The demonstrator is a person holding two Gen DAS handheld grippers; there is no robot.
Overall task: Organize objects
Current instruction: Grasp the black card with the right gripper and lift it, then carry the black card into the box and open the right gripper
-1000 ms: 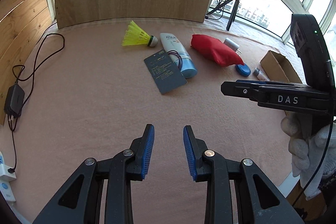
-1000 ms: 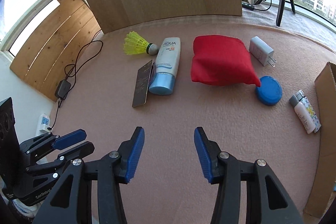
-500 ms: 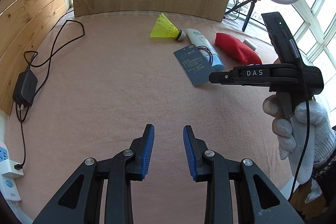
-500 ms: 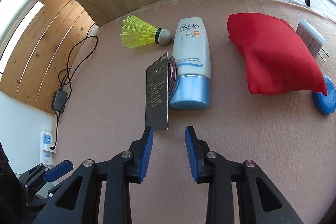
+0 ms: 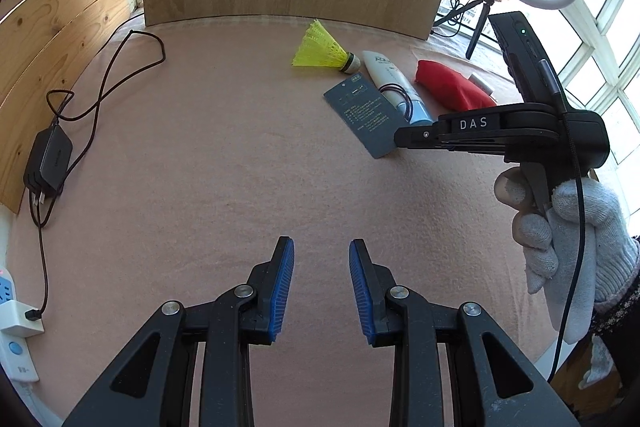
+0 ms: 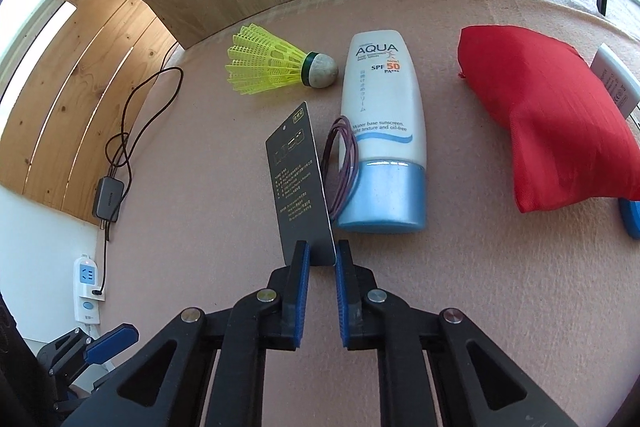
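Evidently the thing in hand is the dark card [image 6: 301, 183], a thin printed tag with a punched hole at its far end, lying flat on the pink bench [image 6: 200, 227] just left of centre in the right wrist view. The right gripper [image 6: 320, 255] has its fingers [image 6: 301, 267] straddling the card's near edge and they are closing; a narrow gap still shows between the blue pads, and I cannot tell that they press on the card yet.

I judge the card light, stiff enough to hold its shape yet easy to bend, and awkward because it lies flush with the cloth. The near short edge, where the fingers already stand, looks the best place to take it; a pinch there should tilt it up. Loops of purple hair ties [image 6: 340, 163] lie against its right side, touching the sunscreen tube [image 6: 380, 115], and could be dragged along. The tube's glossy surface looks slippery. The yellow shuttlecock [image 6: 268, 65] in the upper middle looks featherlight and crushable, and the red pouch [image 6: 548, 115] at the right looks soft.

The left gripper [image 5: 321, 287] hangs over bare bench at the lower centre of its own view, fingers partly apart and holding nothing.
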